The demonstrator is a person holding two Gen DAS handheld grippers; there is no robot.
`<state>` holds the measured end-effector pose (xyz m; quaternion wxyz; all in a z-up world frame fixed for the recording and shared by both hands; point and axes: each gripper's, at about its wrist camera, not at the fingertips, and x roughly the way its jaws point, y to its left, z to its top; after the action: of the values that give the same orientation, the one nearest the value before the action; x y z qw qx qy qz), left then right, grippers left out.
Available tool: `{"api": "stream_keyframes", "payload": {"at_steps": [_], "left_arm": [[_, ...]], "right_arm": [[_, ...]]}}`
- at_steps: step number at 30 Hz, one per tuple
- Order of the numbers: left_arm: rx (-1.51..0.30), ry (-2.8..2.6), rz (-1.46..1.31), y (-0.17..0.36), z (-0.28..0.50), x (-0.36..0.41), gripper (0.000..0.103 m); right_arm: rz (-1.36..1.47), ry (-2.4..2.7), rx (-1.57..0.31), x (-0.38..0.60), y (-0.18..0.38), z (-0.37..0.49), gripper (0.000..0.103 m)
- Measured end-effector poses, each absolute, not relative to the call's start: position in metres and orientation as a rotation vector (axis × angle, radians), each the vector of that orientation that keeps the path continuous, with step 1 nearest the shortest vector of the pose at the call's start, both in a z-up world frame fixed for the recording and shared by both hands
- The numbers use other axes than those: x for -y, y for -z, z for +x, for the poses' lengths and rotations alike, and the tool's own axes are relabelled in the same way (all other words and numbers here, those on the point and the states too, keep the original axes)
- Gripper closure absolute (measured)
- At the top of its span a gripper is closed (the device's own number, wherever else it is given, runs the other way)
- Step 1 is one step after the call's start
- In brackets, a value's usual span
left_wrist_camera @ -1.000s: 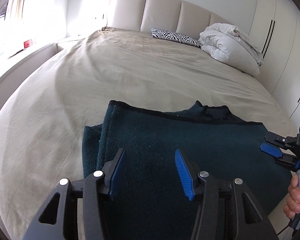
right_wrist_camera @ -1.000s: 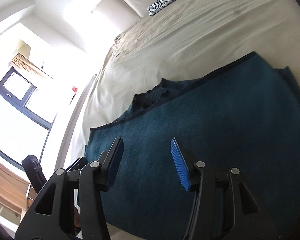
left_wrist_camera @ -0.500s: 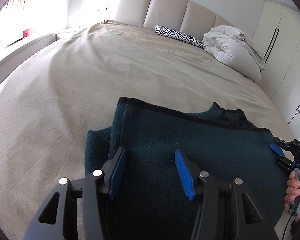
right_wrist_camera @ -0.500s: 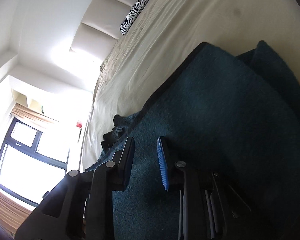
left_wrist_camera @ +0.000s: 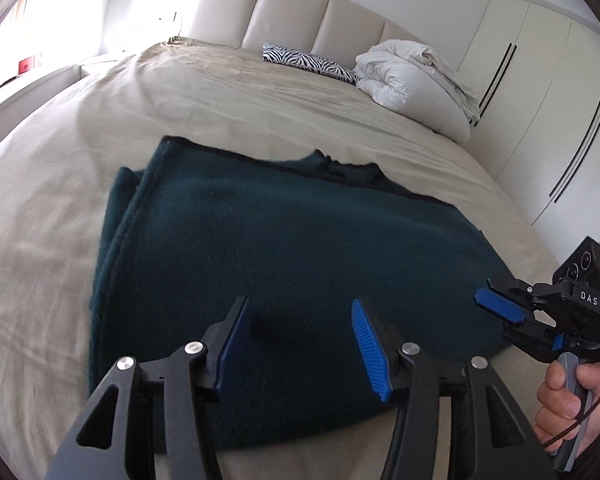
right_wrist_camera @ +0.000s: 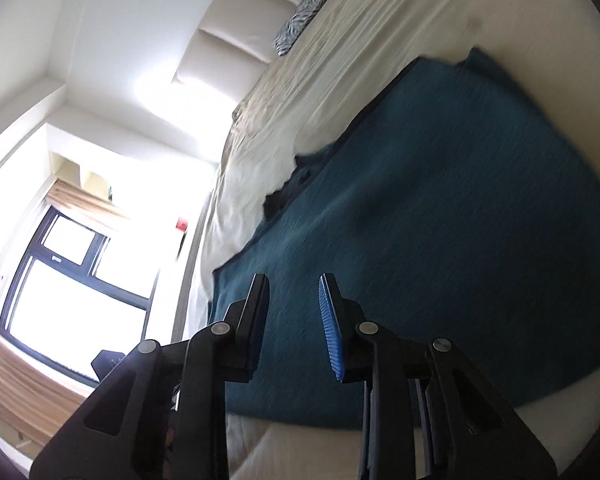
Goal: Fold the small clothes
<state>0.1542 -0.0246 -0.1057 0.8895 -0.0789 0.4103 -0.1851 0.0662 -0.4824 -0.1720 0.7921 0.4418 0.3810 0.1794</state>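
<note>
A dark teal knit garment (left_wrist_camera: 284,248) lies folded flat near the bed's front edge, with its collar at the far side; it also shows in the right wrist view (right_wrist_camera: 440,200). My left gripper (left_wrist_camera: 300,340) is open and empty, just above the garment's near part. My right gripper (right_wrist_camera: 292,320) is open with a narrower gap and holds nothing, over the garment's near edge. In the left wrist view the right gripper (left_wrist_camera: 500,316) sits at the garment's right edge, held by a hand.
The beige bed sheet (left_wrist_camera: 220,96) spreads wide beyond the garment. A zebra-print pillow (left_wrist_camera: 308,62) and a white duvet bundle (left_wrist_camera: 416,80) lie by the headboard. White wardrobes (left_wrist_camera: 548,92) stand to the right. A window (right_wrist_camera: 72,276) is to the left.
The right gripper narrowed its gap and then widened it a little, tilting and shifting at the garment's right edge. The left gripper stayed open and drew back slightly.
</note>
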Motion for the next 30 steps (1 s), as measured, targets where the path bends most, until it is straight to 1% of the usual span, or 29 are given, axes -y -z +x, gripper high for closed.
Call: {"api": "stream_keyframes", "payload": {"at_steps": [2, 4, 7, 12, 16, 19, 23, 27, 28, 30], "left_arm": [[-0.874, 0.347, -0.13, 0.117, 0.149, 0.026, 0.048], [-0.889, 0.351, -0.171, 0.118, 0.15, 0.015, 0.05], [-0.912, 0.344, -0.169, 0.117, 0.154, 0.005, 0.052], [-0.915, 0.344, -0.159, 0.12, 0.149, 0.001, 0.053], [-0.915, 0.34, -0.145, 0.121, 0.148, 0.004, 0.053], [-0.917, 0.345, -0.157, 0.121, 0.148, 0.003, 0.053], [-0.915, 0.347, -0.158, 0.121, 0.147, 0.001, 0.053], [-0.92, 0.355, -0.161, 0.119, 0.145, -0.005, 0.053], [-0.922, 0.354, -0.163, 0.117, 0.143, -0.007, 0.053], [-0.917, 0.335, -0.17, 0.111, 0.139, -0.015, 0.052]], "right_arm": [[0.929, -0.456, -0.917, 0.445, 0.189, 0.069, 0.078], [0.907, -0.452, -1.005, 0.429, 0.209, 0.074, 0.078], [1.008, -0.445, -0.953, 0.452, 0.215, 0.07, 0.078], [1.109, -0.282, -0.848, 0.526, 0.215, 0.049, 0.079], [1.13, -0.112, -0.767, 0.579, 0.208, 0.021, 0.078], [1.113, -0.014, -0.735, 0.596, 0.197, 0.004, 0.078], [1.059, -0.006, -0.726, 0.586, 0.178, 0.003, 0.078], [0.967, -0.094, -0.761, 0.549, 0.16, 0.022, 0.078], [0.94, -0.118, -0.772, 0.538, 0.156, 0.03, 0.077], [0.895, -0.159, -0.788, 0.508, 0.143, 0.036, 0.071]]}}
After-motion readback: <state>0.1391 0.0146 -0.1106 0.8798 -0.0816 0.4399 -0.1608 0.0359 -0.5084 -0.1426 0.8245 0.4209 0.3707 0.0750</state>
